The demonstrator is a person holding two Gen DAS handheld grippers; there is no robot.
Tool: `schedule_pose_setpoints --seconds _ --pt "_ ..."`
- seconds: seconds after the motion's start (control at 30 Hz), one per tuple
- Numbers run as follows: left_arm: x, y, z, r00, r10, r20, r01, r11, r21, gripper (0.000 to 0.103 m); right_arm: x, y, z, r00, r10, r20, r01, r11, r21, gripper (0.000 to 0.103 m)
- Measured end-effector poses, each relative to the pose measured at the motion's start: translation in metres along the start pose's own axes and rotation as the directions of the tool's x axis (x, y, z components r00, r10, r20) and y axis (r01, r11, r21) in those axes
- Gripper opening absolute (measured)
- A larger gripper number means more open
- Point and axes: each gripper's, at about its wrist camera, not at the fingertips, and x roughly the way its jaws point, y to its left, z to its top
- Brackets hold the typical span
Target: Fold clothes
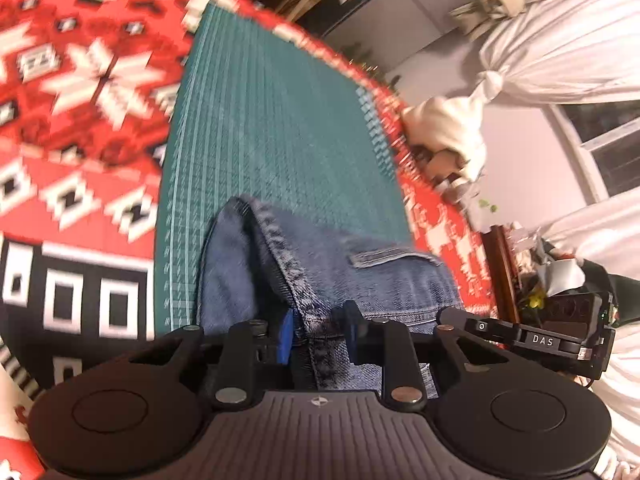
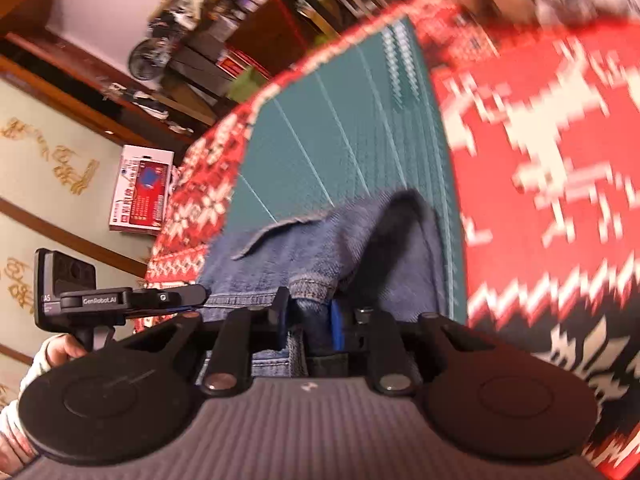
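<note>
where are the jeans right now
The jeans are pinched in both tongs, left and right, low and central in each wrist view, hanging over the green mat on the red cloth.

Red-and-white patterned tablecloth [image 1: 92,80], white tied curtains [image 1: 560,52] beside a window [image 1: 612,148], cluttered wooden shelves [image 2: 192,52].

My left gripper [image 1: 318,334] has its blue-padded fingers [image 1: 285,336] drawn in close, pinching a fold of denim between them at the seam. My right gripper [image 2: 308,320] is the same: pads [image 2: 337,326] pressed in on a bunched denim edge. From the right wrist camera I see the left gripper off to the left of the claw, level with it, with a hand [image 2: 66,350] in a pale sleeve wrapped round its handle. Both wrists are rolled, tilted inward.
</note>
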Motion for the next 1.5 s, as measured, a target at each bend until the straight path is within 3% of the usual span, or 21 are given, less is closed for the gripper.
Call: schedule_pose_setpoints --seconds 0.13,0.23,0.4,0.53,0.57,0.6,0.73,0.9,1.0,1.03,1.1,1.2,1.33,1.5 --pt "0.009 0.007 0.001 1.0 0.013 -0.002 -0.013 1.0 -0.019 0.024 0.008 -0.004 0.005 0.999 -0.022 -0.023 0.022 1.0 0.002 0.022" --pt "0.016 0.011 -0.005 0.999 0.036 -0.005 -0.036 0.999 0.02 0.024 0.012 -0.013 0.002 0.999 -0.022 -0.042 0.022 1.0 0.001 0.024" --pt "0.014 0.023 -0.011 1.0 0.006 0.005 -0.006 0.999 -0.038 0.024 0.011 -0.026 -0.009 0.999 -0.003 -0.049 0.005 0.999 0.038 0.025" --pt "-0.002 0.011 -0.012 0.997 0.068 0.024 -0.069 0.997 0.041 0.02 -0.011 -0.02 -0.012 0.999 -0.049 -0.021 0.048 0.998 -0.029 0.025" --pt "-0.006 0.008 -0.012 0.996 0.081 0.033 -0.083 0.995 0.056 0.02 -0.018 -0.017 -0.012 0.998 -0.064 -0.006 0.063 0.997 -0.045 0.025" --pt "-0.011 0.006 -0.011 0.995 0.089 0.044 -0.092 0.994 0.064 0.02 -0.025 -0.015 -0.011 0.997 -0.079 0.008 0.079 0.995 -0.061 0.017" --pt "-0.028 -0.002 -0.001 0.992 0.068 0.109 -0.076 0.995 0.071 0.02 -0.042 -0.002 -0.001 0.986 -0.147 0.083 0.158 0.978 -0.135 0.012" --pt "-0.01 -0.019 0.02 0.989 0.025 0.144 -0.043 0.992 0.118 0.02 -0.03 0.009 0.018 0.984 -0.101 0.149 0.122 0.983 -0.141 0.012" --pt "0.013 -0.024 0.025 0.989 0.078 0.129 -0.1 0.98 0.175 0.015 -0.005 0.01 0.02 0.984 -0.124 0.127 0.143 0.977 -0.156 0.012" --pt "0.02 -0.022 0.024 0.987 0.105 0.117 -0.126 0.974 0.188 0.011 0.002 0.008 0.018 0.982 -0.147 0.115 0.165 0.973 -0.164 0.005" --pt "0.03 -0.014 0.02 0.985 0.143 0.095 -0.159 0.968 0.195 0.005 0.012 -0.002 0.012 0.977 -0.195 0.089 0.207 0.963 -0.172 0.003" --pt "0.027 -0.001 0.017 0.987 0.122 0.1 -0.139 0.972 0.19 0.003 0.009 -0.019 0.004 0.982 -0.168 0.09 0.178 0.977 -0.116 0.0" --pt "0.022 0.007 0.017 0.989 0.108 0.097 -0.123 0.977 0.175 0.003 -0.002 -0.029 -0.002 0.969 -0.233 0.088 0.241 0.966 -0.097 0.0" --pt "0.01 0.003 0.019 0.985 0.109 0.132 -0.129 0.98 0.153 0.002 -0.023 -0.023 0.0 0.967 -0.223 0.125 0.235 0.968 -0.092 0.003"
